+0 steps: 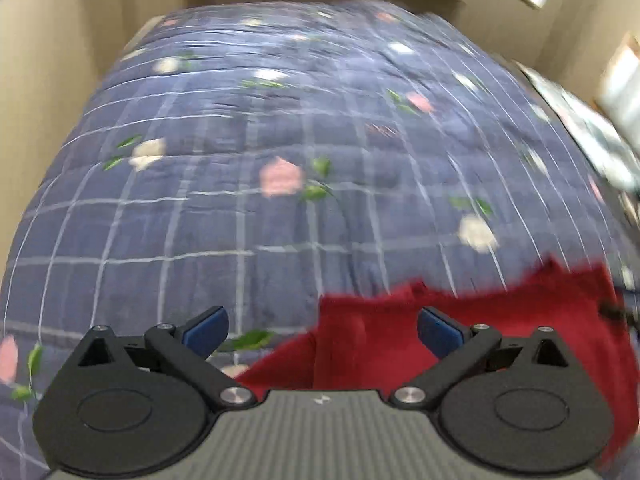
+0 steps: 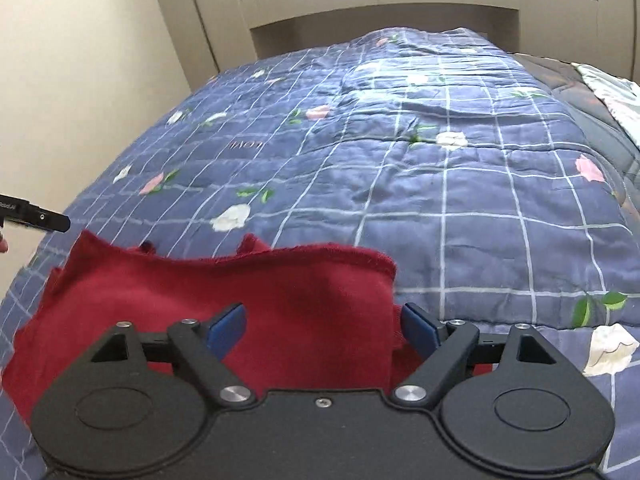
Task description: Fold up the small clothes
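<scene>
Your dark red, soft knit garment (image 2: 224, 292) lies crumpled on the blue quilted bedspread with white grid lines and printed flowers (image 2: 460, 200), at the near end of the bed, just ahead of both tools. Your right hand-held gripper (image 2: 322, 328) is spread wide and holds nothing, with its blue pads straddling the garment's right-hand edge; whether the pads touch the cloth I cannot tell. Your left hand-held gripper (image 1: 322, 330) is likewise released and empty, poised over the garment's left portion (image 1: 460, 332), though that view is blurred. Expect the cloth to be light and limp: it should sag and bunch wherever you lift it, and it looks fuzzy enough to grip without slipping. It is not fragile, so a firm pinch should do no harm. The raised far hem (image 2: 320, 254) looks like a good place to take hold, near a corner on each side, so the fabric hangs flat between your two hands. Pinch only one layer if you can, as the quilt beneath is soft too and could get caught in the jaws.
</scene>
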Demonstrator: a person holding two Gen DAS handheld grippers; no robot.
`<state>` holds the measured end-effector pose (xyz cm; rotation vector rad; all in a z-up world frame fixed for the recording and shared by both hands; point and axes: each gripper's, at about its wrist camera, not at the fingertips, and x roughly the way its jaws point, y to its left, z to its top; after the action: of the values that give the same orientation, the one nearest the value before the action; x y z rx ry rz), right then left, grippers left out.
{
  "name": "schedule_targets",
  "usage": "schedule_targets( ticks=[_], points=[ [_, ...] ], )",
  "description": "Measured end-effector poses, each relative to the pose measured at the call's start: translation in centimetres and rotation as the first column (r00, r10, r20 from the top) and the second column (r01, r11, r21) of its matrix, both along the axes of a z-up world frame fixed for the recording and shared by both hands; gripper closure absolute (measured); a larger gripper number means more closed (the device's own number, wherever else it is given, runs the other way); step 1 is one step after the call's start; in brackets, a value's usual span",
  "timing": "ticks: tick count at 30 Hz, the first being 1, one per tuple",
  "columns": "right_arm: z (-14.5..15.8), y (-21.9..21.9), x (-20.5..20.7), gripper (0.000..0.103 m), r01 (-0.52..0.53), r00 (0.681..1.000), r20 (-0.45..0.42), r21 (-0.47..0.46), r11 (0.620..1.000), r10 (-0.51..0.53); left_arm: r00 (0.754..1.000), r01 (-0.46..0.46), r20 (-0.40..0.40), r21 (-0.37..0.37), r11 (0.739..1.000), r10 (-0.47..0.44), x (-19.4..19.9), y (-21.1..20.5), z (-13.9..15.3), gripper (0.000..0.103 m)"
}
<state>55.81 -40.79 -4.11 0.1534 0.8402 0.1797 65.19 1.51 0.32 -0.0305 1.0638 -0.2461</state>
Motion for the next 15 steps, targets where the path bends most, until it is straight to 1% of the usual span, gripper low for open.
schedule_targets(
  ticks=[1, 2, 3, 4, 5, 6, 8, 11, 13, 14, 15],
  points=[
    [-0.1, -0.3, 0.1, 0.024, 0.026, 1.0, 0.006, 0.005, 1.0, -0.026, 0.999, -0.052, 0.006, 0.003, 0.999, 0.052, 0.2, 0.2, -0.1, 0.0],
    [-0.2, -0.6, 0.2, 0.031, 0.05, 0.999, 0.007, 0.018, 0.999, -0.05, 0.995, -0.098, 0.019, 0.01, 0.995, 0.098, 0.1, 0.4, -0.1, 0.0],
    [-0.3, -0.9, 0.3, 0.041, 0.077, 0.997, 0.005, 0.032, 0.997, -0.077, 0.99, -0.136, 0.034, 0.02, 0.991, 0.135, -0.1, 0.4, -0.3, 0.0],
    [-0.4, -1.3, 0.4, 0.046, 0.111, 0.994, 0.004, 0.038, 0.993, -0.111, 0.986, -0.161, 0.046, 0.035, 0.986, 0.159, -0.4, 0.2, -0.6, 0.0],
    [-0.5, -1.6, 0.5, 0.055, 0.134, 0.991, 0.006, 0.039, 0.99, -0.135, 0.982, -0.182, 0.057, 0.06, 0.982, 0.178, -0.6, 0.0, -1.1, 0.0],
    [-0.6, -1.8, 0.5, 0.058, 0.146, 0.989, 0.009, 0.044, 0.988, -0.147, 0.977, -0.207, 0.065, 0.092, 0.974, 0.202, -0.9, -0.3, -1.7, 0.0],
    [-0.9, -2.0, 0.5, 0.059, 0.151, 0.988, 0.019, 0.032, 0.988, -0.152, 0.97, -0.239, 0.083, 0.156, 0.958, 0.229, -1.4, -1.1, -2.8, 0.001],
    [-1.5, -1.6, 0.4, 0.059, 0.141, 0.99, 0.036, -0.043, 0.989, -0.139, 0.963, -0.263, 0.123, 0.233, 0.936, 0.24, -1.7, -2.4, -4.4, 0.001],
    [-2.0, -1.4, 0.3, 0.054, 0.133, 0.991, 0.034, -0.079, 0.988, -0.131, 0.955, -0.291, 0.156, 0.3, 0.908, 0.254, -1.7, -3.2, -5.4, 0.0],
    [-2.1, -1.3, 0.2, 0.05, 0.13, 0.991, 0.04, -0.096, 0.987, -0.126, 0.952, -0.301, 0.159, 0.319, 0.899, 0.263, -1.6, -3.5, -6.1, 0.0],
    [-2.0, -1.2, 0.1, 0.045, 0.132, 0.991, 0.041, -0.11, 0.985, -0.128, 0.949, -0.308, 0.163, 0.32, 0.896, 0.269, -1.6, -3.6, -6.5, 0.0]
  ],
)
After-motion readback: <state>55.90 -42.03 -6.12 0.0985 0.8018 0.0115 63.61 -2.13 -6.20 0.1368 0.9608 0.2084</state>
